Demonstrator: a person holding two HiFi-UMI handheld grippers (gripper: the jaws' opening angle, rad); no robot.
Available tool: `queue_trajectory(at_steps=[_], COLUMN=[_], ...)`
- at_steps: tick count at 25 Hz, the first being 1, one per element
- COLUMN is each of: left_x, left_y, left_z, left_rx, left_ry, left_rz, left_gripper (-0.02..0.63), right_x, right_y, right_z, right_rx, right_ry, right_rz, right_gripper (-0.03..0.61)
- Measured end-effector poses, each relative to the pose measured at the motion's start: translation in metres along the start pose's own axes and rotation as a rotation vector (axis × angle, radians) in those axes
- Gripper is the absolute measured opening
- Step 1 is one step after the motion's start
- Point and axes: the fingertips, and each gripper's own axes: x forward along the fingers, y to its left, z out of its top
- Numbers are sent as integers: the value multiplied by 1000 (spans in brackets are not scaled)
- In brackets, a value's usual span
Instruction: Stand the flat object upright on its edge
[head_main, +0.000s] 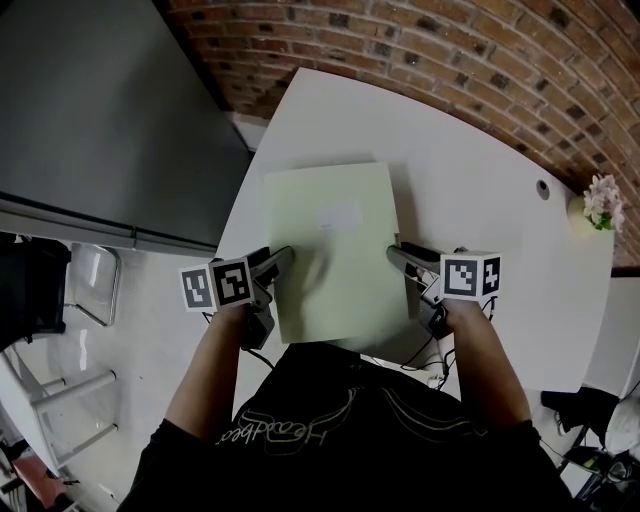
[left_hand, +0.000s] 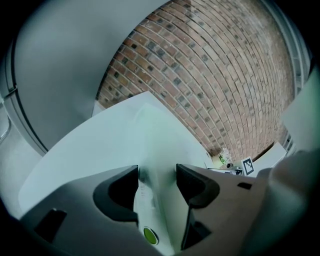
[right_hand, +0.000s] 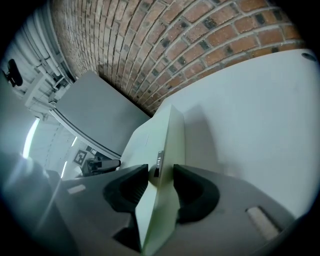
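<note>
I have the left tongs (head_main: 281, 259) and right tongs (head_main: 402, 256) clamped on opposite side edges of the pale green book (head_main: 335, 245), which slants between them with its far edge down towards the table (head_main: 480, 170), so by my judgement tipping it fully upright and letting go are left.

The flat book (head_main: 335, 250) is at the near side of the worktop (head_main: 470, 170). The left claw (head_main: 283, 262) grips its left edge and the right claw (head_main: 398, 258) its right edge. Behind the worktop runs a brick wall (head_main: 450, 50). A small plant (head_main: 603, 203) stands far right.
</note>
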Motion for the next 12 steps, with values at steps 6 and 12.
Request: queue_trajectory(at_steps=[6, 12], left_x=[0, -2], left_y=[-1, -4], left_z=[0, -1], left_rx=[3, 3], left_ry=[13, 19], left_rz=[22, 40], left_gripper=[242, 238], right_x=[1, 0], right_y=[0, 0], right_z=[0, -2], right_rx=[-7, -23], right_ry=[13, 23], right_rz=[-35, -59], right_gripper=[160, 156])
